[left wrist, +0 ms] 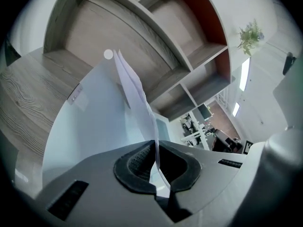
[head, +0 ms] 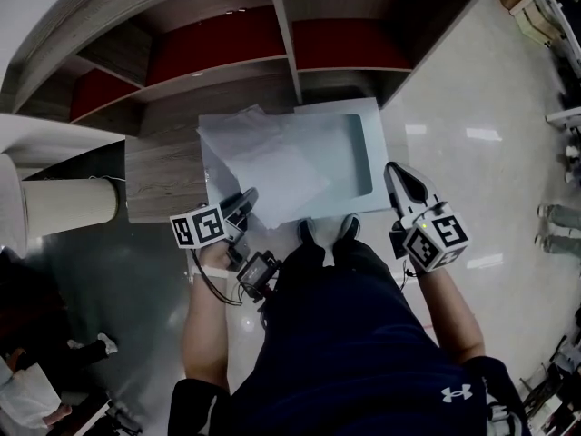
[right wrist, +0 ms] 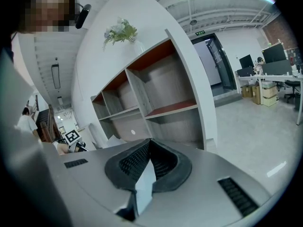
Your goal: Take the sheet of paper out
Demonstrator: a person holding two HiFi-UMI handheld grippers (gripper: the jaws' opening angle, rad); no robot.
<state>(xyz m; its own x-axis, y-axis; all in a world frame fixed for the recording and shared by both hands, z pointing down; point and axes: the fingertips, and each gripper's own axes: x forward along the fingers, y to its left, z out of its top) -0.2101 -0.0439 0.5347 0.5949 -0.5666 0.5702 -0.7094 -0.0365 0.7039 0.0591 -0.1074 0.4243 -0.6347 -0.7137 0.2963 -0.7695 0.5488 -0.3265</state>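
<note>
A pale blue folder [head: 349,121] lies on the wooden ledge [head: 159,175] of a shelf unit. A white sheet of paper [head: 268,157] sticks out of it toward the left front, creased and lifted. My left gripper [head: 243,203] is shut on the sheet's near corner. In the left gripper view the sheet [left wrist: 135,89] stands edge-on from between the pads of that gripper [left wrist: 155,167], above the folder [left wrist: 94,122]. My right gripper [head: 399,182] sits at the folder's right front corner. In the right gripper view its jaws [right wrist: 147,169] are closed on a thin pale edge, apparently the folder's.
Open shelf compartments with red back panels [head: 209,44] rise behind the ledge. A white round column [head: 68,205] stands at the left. Glossy floor [head: 472,134] lies to the right. A potted plant [right wrist: 120,32] tops the shelf unit. Desks [right wrist: 274,77] stand far right.
</note>
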